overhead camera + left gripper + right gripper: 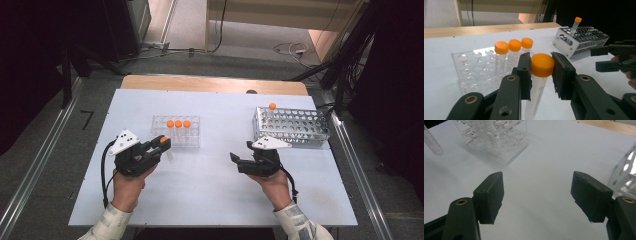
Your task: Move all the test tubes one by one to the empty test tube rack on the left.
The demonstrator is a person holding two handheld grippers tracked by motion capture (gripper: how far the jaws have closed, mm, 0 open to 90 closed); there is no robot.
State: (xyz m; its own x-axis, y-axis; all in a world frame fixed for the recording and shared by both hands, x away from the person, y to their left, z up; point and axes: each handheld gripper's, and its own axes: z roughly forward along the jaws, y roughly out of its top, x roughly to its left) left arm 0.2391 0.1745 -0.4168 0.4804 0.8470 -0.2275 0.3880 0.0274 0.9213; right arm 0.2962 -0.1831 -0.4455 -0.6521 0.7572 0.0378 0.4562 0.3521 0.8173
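While I hold both grippers low over the white table point(210, 195), the high view puts my left gripper point(161, 143) left of centre, clamped on an orange-capped tube point(164, 140) just below the clear rack point(176, 131). That rack sits mid-frame with three orange-capped tubes point(178, 124) in a row. My right gripper point(240, 159) is right of centre, jaws spread, nothing between them. Metal rack point(292, 127) is at the upper right of the table, one capped tube point(272, 107) standing at its far left corner.

Left gripper view: held tube point(540, 75) is centre frame, both jaws pressed on its orange cap, clear body hanging down between them, roughly upright. Clear rack point(471, 72) is behind at left with its three tubes point(512, 51). Metal rack point(581, 41) is upper right with its lone tube point(576, 23). Right gripper point(600, 58) comes in at the right edge.

Right gripper view: right gripper point(537, 195) jaws wide apart, bare table between them. Clear rack point(499, 140) is at the top left, tip of the held tube point(432, 143) at the far upper left, edge of the metal rack point(626, 170) at the right.
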